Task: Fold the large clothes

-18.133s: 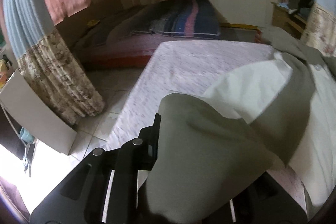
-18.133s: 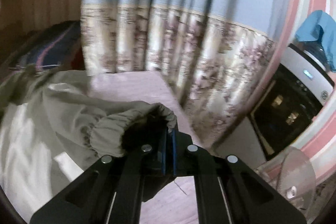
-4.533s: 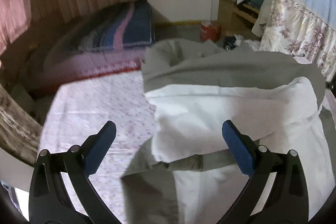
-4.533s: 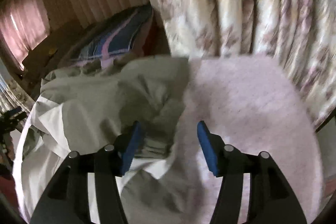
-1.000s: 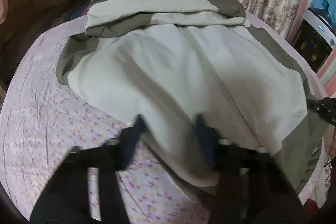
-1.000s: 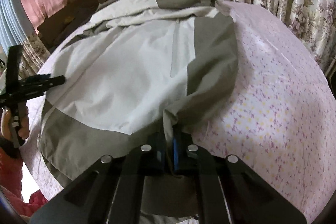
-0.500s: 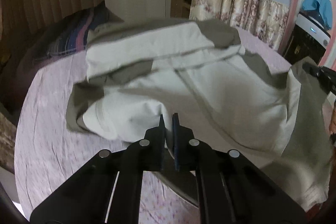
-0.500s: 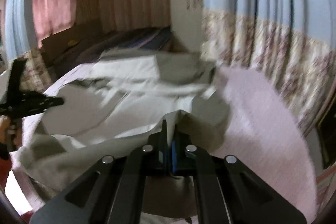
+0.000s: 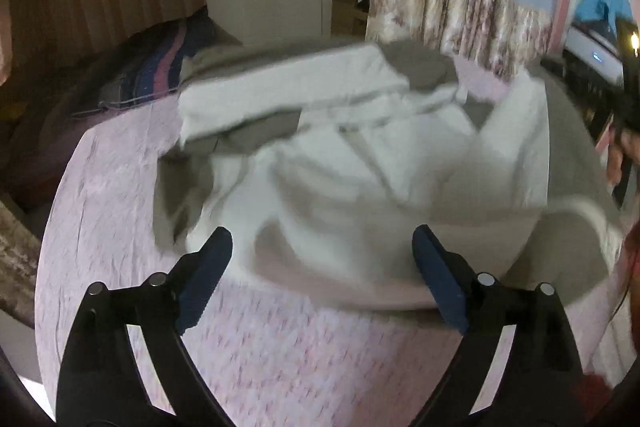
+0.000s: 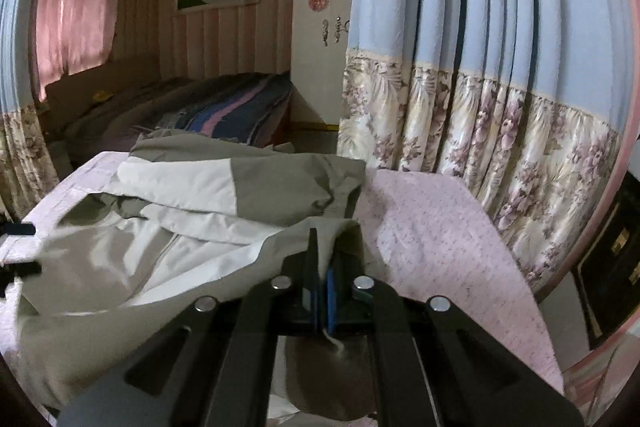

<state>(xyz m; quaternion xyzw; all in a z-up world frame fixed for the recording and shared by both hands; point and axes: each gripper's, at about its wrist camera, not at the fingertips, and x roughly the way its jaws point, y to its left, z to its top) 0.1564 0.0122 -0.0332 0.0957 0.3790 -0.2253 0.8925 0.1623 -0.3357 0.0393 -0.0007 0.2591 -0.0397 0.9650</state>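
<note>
Left wrist view: the left gripper [image 9: 320, 259], its jaws opening wide and empty, hangs over a rumpled cream-and-olive jacket [image 9: 360, 155] on the pink dotted bedsheet [image 9: 120, 207]. Further right, the right gripper [image 10: 322, 279] pinches the jacket's soft olive hem.

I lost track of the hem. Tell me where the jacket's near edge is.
In the right wrist view, the jacket lies on the pink sheet; its near edge is pinched in the right hand-held gripper, bottom centre.
</note>
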